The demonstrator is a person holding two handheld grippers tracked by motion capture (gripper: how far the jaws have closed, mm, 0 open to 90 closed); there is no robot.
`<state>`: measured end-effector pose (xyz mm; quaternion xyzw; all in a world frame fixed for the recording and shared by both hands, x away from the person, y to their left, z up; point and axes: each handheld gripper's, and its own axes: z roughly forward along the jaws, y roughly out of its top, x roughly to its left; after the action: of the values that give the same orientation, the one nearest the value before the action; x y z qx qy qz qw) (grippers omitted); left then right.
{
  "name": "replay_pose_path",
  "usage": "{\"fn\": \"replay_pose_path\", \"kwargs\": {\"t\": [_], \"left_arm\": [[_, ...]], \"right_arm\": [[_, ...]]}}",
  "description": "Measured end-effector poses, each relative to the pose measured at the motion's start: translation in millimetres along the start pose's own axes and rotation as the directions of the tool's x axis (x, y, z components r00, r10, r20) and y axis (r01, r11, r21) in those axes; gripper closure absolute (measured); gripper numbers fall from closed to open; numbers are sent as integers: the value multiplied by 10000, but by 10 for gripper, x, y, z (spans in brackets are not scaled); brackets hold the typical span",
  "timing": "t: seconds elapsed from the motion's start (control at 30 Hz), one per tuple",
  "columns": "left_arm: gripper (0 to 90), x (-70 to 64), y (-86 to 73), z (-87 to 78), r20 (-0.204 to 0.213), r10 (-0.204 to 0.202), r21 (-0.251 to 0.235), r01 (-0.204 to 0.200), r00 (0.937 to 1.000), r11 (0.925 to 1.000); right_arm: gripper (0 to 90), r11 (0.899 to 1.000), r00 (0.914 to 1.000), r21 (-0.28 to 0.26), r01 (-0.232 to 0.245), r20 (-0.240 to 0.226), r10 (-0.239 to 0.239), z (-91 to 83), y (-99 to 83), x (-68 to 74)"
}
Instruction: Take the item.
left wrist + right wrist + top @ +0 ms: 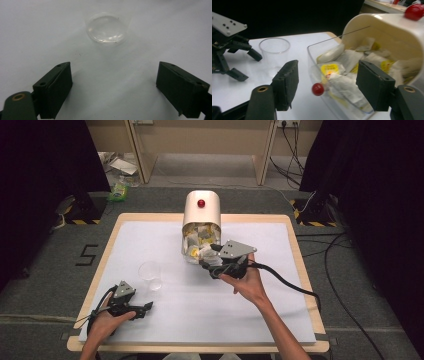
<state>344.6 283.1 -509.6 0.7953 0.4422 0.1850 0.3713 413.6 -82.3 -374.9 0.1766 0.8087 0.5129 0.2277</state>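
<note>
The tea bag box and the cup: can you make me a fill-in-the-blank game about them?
1. The knob on top of the cream box is ____.
2. The box's clear drawer is full of tea ____.
3. The clear cup has ____ inside it.
4. Both the left gripper and the right gripper have their jaws ____.

Missing words: red; bags; nothing; open

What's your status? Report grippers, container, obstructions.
Right gripper open at tea-bag container's clear drawer, red knob between fingers. Left gripper open, idle, facing clear cup. Nothing blocking.
</note>
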Motion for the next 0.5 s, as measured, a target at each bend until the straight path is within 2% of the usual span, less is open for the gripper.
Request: {"fn": "replay_pose_path", "kwargs": {"t": [0.07,0.2,0.5], "left_arm": [[125,0,0,0,-3,-3,2,3,10000,10000],[125,0,0,0,-4,-3,5,3,10000,10000],[125,-3,-1,1,52,-44,11,44,10000,10000]], "right_arm": [[412,10000,9998,37,-21,207,20,-41,34,-71],[451,9997,9991,222,-99,417,89,-51,60,-162],[517,9970,9987,724,-284,442,253,54,42,-265]]}}
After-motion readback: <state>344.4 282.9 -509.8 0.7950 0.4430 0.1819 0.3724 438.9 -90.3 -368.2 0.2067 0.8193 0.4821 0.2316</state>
